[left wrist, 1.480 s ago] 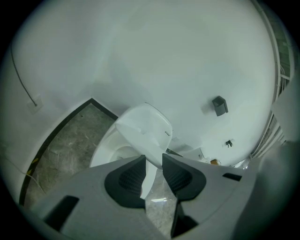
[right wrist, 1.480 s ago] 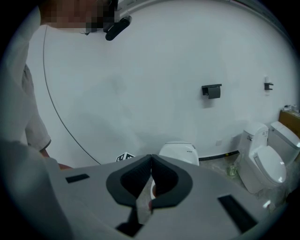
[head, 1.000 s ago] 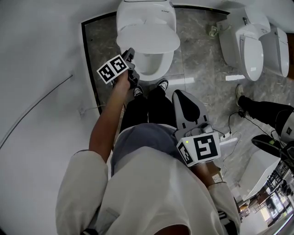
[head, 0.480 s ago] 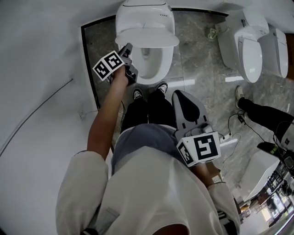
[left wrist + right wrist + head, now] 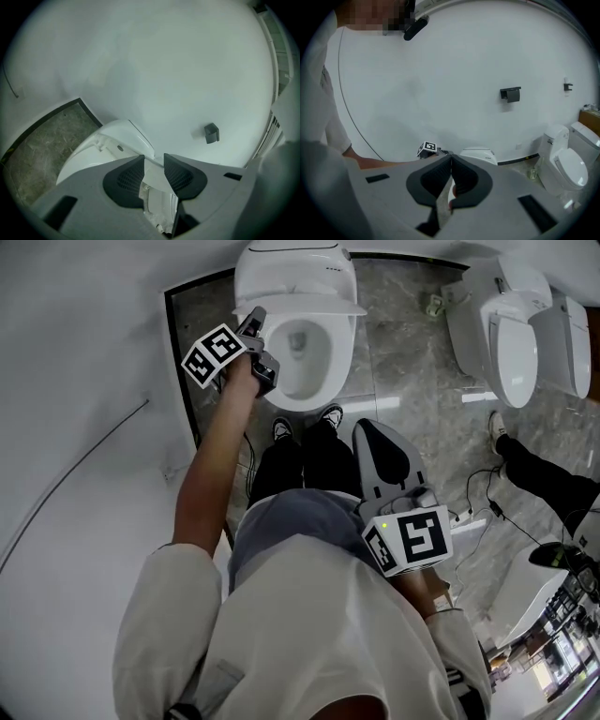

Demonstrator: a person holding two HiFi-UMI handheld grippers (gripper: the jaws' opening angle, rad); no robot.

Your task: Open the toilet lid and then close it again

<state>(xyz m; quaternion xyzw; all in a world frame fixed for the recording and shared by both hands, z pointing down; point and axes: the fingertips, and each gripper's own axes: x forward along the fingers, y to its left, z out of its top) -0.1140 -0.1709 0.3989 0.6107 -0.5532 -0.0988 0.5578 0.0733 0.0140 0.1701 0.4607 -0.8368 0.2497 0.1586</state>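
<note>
Since a second earlier, the lid had been swung from half raised over the bowl to nearly upright against the tank. The left hand-held gripper had been carried farther and higher with it. Its jaws had just been widening, yet in the left gripper view the lid was seen edge-on between the pads, filling the gap, so it was judged to be pinched only lightly. The right hand-held gripper was held near the body, pressed together and empty.

Several slips could be expected from here. If the pads were let wider before the lid was leaned past its balance point, it could be dropped onto the seat with a bang. If it was pushed too hard, it could be knocked against the tank, or the gripper's tips could be caught between the two. On the way back down, a loose pinch on a smooth, curved edge could be lost partway.

Room was tight at the far side, where the tank stood just behind the lid, and at the left, where the wall ran near the arm. Open room was left over the bowl and toward the near shoes. The other toilets at the right were well apart.
</note>
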